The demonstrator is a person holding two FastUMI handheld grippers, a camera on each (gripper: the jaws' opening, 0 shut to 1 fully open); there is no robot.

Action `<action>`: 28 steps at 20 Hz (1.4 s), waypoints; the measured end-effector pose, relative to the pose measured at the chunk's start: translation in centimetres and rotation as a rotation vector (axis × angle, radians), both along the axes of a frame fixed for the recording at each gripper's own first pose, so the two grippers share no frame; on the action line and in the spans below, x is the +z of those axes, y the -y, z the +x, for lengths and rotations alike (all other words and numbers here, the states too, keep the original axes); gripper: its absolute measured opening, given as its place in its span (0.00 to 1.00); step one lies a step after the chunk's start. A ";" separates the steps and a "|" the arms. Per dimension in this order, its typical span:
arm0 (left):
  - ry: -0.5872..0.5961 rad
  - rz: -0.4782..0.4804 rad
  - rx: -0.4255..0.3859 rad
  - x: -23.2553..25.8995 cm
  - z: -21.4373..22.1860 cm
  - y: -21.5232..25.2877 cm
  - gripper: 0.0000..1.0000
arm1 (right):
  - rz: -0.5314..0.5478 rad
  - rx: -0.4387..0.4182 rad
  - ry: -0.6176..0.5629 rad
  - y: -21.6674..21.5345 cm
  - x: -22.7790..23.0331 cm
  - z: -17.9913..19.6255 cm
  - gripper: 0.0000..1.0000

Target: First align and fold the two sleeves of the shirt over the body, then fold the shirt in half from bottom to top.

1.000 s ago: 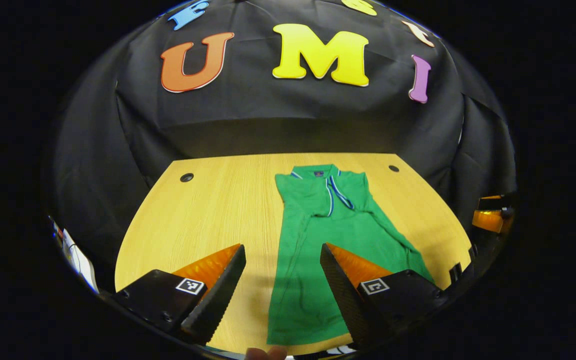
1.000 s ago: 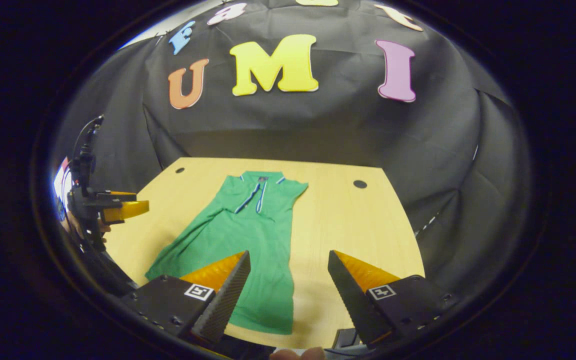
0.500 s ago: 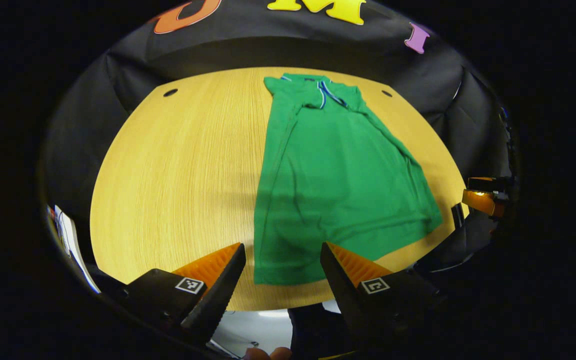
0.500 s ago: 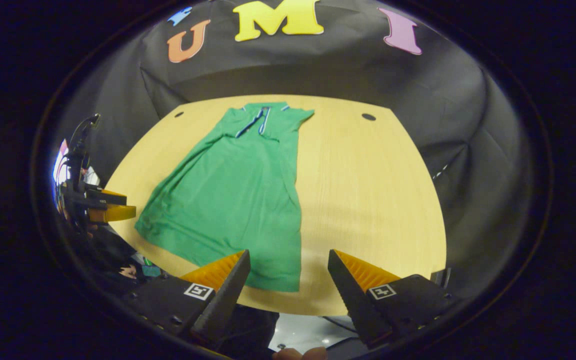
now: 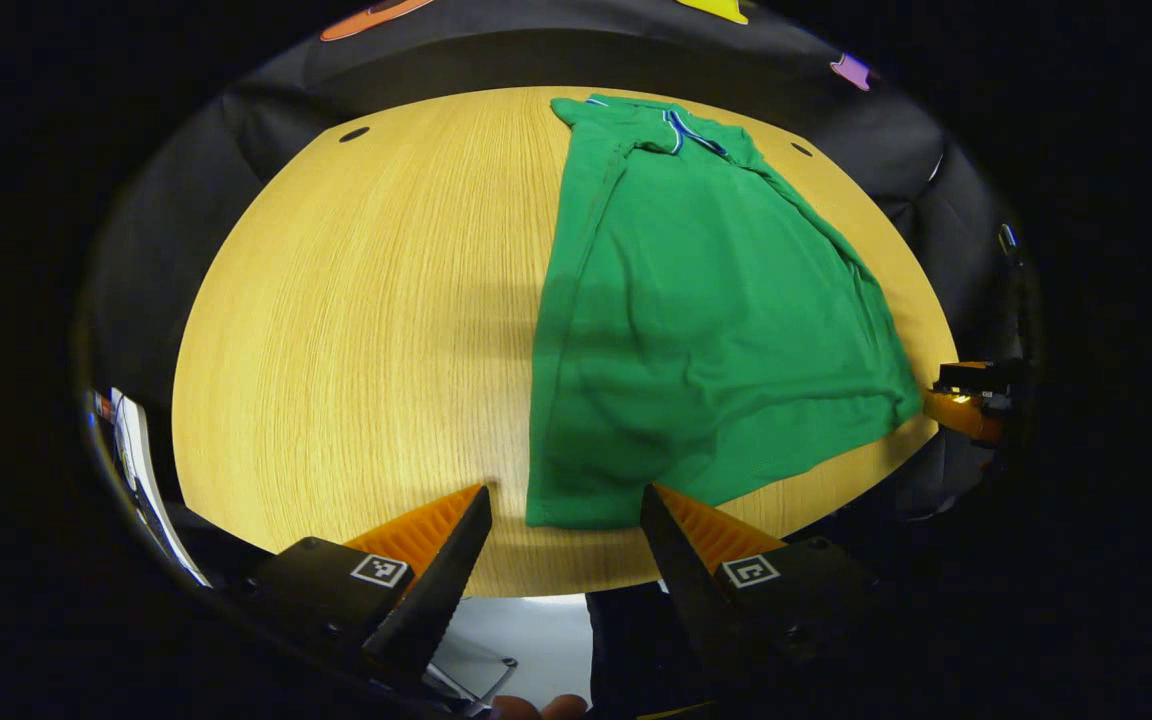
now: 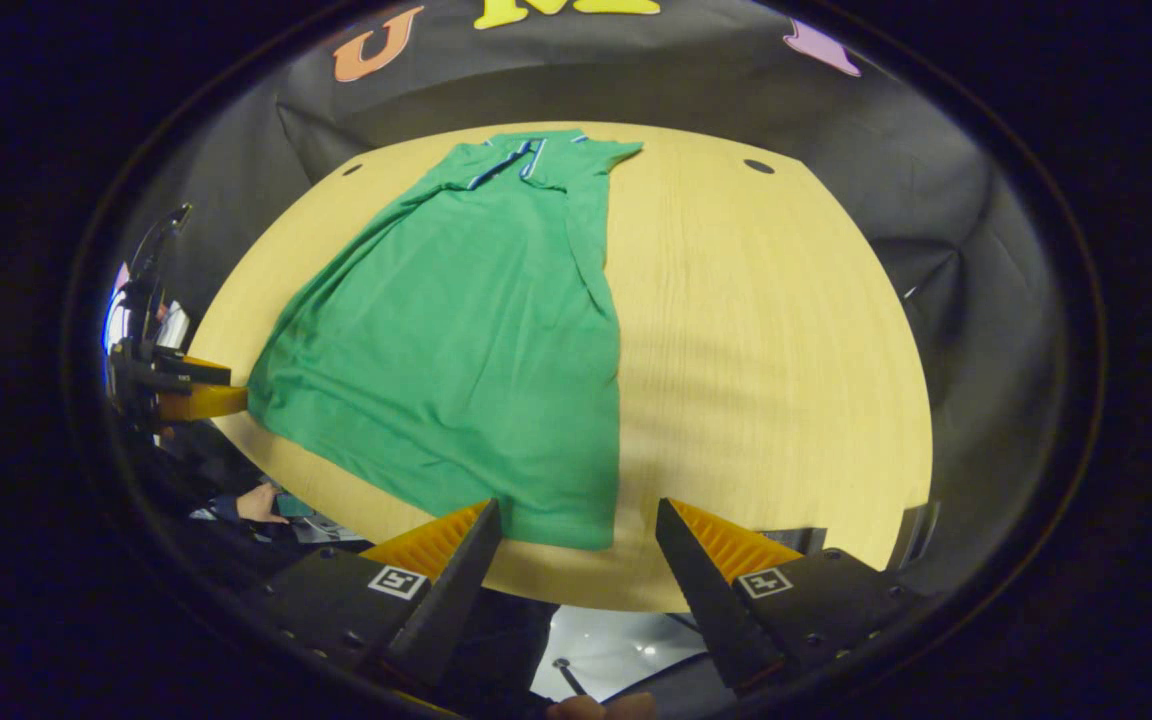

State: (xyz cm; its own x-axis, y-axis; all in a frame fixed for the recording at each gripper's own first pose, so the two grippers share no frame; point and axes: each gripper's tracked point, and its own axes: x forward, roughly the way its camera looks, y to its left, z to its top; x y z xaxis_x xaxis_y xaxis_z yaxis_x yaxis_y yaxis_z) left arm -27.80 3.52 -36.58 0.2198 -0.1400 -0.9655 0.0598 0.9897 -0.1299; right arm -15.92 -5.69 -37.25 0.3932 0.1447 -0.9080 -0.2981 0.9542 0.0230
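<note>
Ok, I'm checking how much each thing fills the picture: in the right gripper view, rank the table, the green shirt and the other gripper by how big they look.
1. Table
2. Green shirt
3. Left gripper, far off at the view's edge, so its small look is partly distance.

Wooden table [image 5: 356, 300], black cloth wall [image 6: 716, 110]

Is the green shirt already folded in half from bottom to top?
No. The shirt lies at full length on the table, collar at the far end and hem at the near edge.
</note>
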 end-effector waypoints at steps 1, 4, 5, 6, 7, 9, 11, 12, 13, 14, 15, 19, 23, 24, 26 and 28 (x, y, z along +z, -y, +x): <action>-0.008 0.006 0.003 0.0 0.0 0.0 0.98 | -0.003 -0.001 -0.008 -0.1 -0.2 0.1 0.96; -0.019 0.026 -0.001 -0.7 0.4 -0.1 0.98 | -0.021 -0.010 -0.033 -0.1 -1.1 0.4 0.96; -0.024 0.034 -0.003 -0.9 0.6 -0.1 0.98 | -0.021 -0.012 -0.044 -0.1 -1.5 0.5 0.96; -0.031 0.040 -0.004 -1.2 0.8 0.0 0.98 | -0.026 -0.012 -0.057 -0.1 -1.8 0.5 0.96; -0.041 0.044 -0.004 -1.4 0.8 0.0 0.98 | -0.030 -0.010 -0.066 -0.2 -2.1 0.6 0.96; -0.057 0.056 -0.006 -1.8 0.4 -0.2 0.98 | -0.044 -0.005 -0.082 -0.1 -2.6 0.9 0.96; -0.064 0.056 0.000 -2.1 -0.1 -0.5 0.98 | -0.051 -0.002 -0.105 -0.2 -3.0 0.9 0.96; -0.066 0.052 0.002 -2.4 0.0 -0.4 0.98 | -0.050 -0.003 -0.103 -0.3 -3.1 1.0 0.96; -0.071 0.048 0.006 -2.4 0.0 -0.4 1.00 | -0.053 0.000 -0.109 -0.4 -3.0 1.1 0.94; -0.076 0.048 0.007 -2.5 0.0 -0.4 0.98 | -0.054 0.003 -0.109 -0.3 -3.0 1.1 0.97; -0.086 0.050 0.007 -2.6 -0.1 -0.4 0.98 | -0.058 0.003 -0.119 -0.3 -3.1 1.1 0.97; -0.140 0.049 0.009 -1.8 -0.5 0.1 0.89 | -0.069 0.006 -0.140 -0.5 -3.1 1.1 0.95; -0.168 0.033 0.008 -1.9 -0.6 0.9 0.53 | -0.057 0.029 -0.160 -1.4 -3.1 0.9 0.58; -0.174 0.027 0.006 -1.7 -0.8 1.0 0.43 | -0.045 0.017 -0.167 -1.6 -3.1 0.7 0.46; -0.194 0.004 0.015 -1.7 -1.1 1.2 0.31 | -0.014 0.002 -0.187 -2.1 -3.1 0.5 0.19; -0.201 -0.008 0.016 -1.7 -1.1 1.5 0.17 | 0.001 -0.002 -0.196 -2.2 -3.1 0.8 0.06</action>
